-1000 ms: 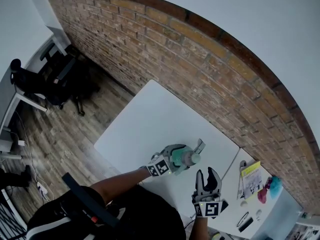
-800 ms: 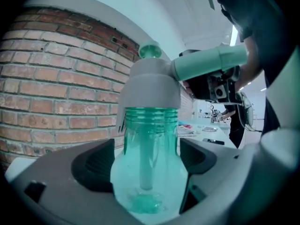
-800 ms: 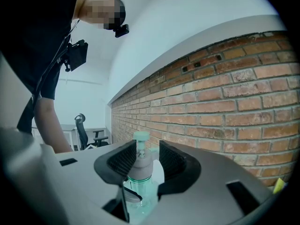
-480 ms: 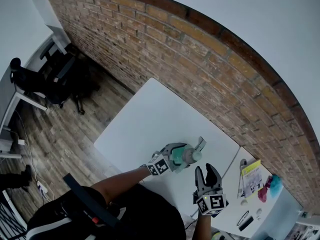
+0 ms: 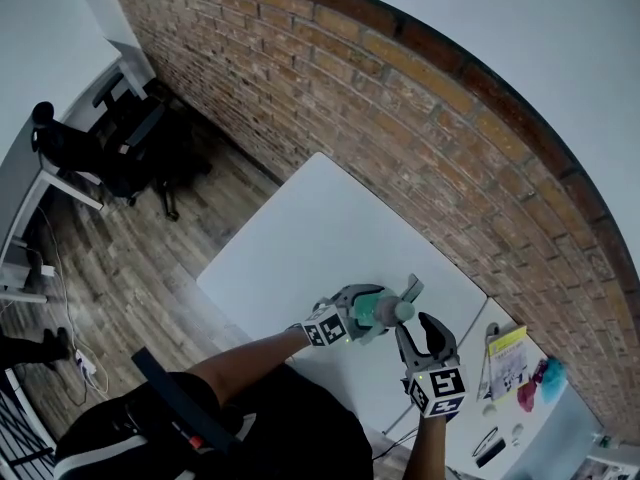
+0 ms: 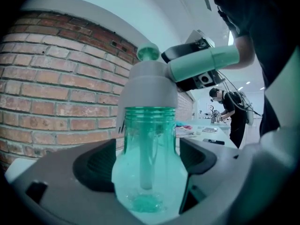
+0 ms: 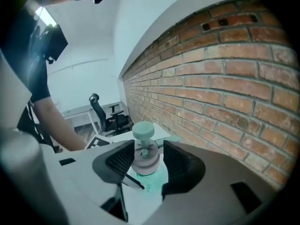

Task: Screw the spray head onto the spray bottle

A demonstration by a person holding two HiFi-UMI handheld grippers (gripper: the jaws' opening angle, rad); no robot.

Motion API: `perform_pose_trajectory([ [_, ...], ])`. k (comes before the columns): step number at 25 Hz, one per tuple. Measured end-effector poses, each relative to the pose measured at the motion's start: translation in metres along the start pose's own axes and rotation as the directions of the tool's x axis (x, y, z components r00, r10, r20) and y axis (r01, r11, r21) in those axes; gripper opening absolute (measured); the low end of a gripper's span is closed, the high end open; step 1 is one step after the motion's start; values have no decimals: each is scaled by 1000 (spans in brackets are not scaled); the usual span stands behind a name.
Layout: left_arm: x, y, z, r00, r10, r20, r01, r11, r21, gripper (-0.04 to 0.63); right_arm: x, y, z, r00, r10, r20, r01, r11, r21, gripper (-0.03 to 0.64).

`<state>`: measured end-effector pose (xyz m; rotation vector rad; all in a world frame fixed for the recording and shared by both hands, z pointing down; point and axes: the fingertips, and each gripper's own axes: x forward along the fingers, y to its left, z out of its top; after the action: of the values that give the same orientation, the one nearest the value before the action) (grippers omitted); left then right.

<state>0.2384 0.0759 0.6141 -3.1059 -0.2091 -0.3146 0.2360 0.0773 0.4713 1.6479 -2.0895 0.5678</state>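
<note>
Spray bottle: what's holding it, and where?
Left tool clamps the spray bottle by its wide body. Right tool, jaws just opening, straddles the spray head without pressing it.

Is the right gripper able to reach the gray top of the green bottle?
Probably yes. Nothing stands in the way: the right gripper has just been opening its jaws, and the spray head already sits between them, while the left gripper holds the spray bottle.
</note>
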Motion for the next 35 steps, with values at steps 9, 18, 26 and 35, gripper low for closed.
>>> perform_pose_trajectory([
  [9,2,-1,-2,999,-26,-37,26,1000,-14,423,4,19,10,945,194,-263,-284,885,-370,187],
  [18,12,-2,6,997,-32,-66,36,998,57,425,17,20,4,858,226,-461,-481,667,-569,222],
  [26,12,-4,5,998,-46,-46,49,997,65,423,22,29,-5,757,247,-605,-642,459,-614,224],
  [35,12,-5,7,999,-47,-22,49,996,75,424,22,23,-17,647,172,-743,-758,247,-603,225],
])
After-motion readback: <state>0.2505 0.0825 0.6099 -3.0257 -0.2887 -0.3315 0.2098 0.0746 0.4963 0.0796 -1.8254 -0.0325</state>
